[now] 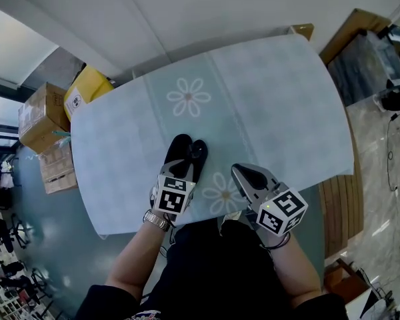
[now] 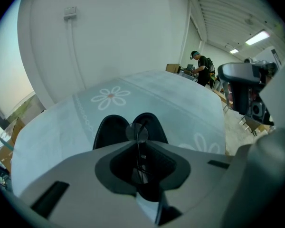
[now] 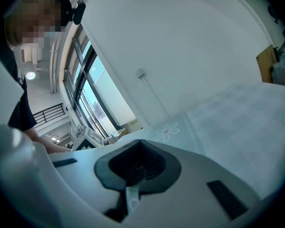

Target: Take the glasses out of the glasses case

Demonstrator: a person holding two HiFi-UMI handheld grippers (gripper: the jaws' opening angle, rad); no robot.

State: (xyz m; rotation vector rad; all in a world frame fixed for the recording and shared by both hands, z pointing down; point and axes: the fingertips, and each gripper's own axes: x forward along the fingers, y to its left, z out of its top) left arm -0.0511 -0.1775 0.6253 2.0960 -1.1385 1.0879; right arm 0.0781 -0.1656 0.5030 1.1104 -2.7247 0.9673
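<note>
A black glasses case (image 1: 179, 149) lies open on the pale blue flowered tablecloth (image 1: 267, 92), near the table's front edge. In the left gripper view its two halves (image 2: 110, 130) spread out just beyond the jaws. Thin-framed glasses (image 2: 136, 131) stand edge-on between the jaws, one round lens poking out above the case. My left gripper (image 1: 181, 172) (image 2: 138, 151) is shut on the glasses right over the case. My right gripper (image 1: 245, 175) (image 3: 135, 167) hovers to the right of the case, shut with nothing in it, tilted up toward the wall.
Cardboard boxes (image 1: 43, 115) and a yellow bag (image 1: 87, 89) sit on the floor off the table's left side. Wooden boards (image 1: 350, 35) and equipment stand at the right. A person (image 2: 199, 68) stands far back beyond the table.
</note>
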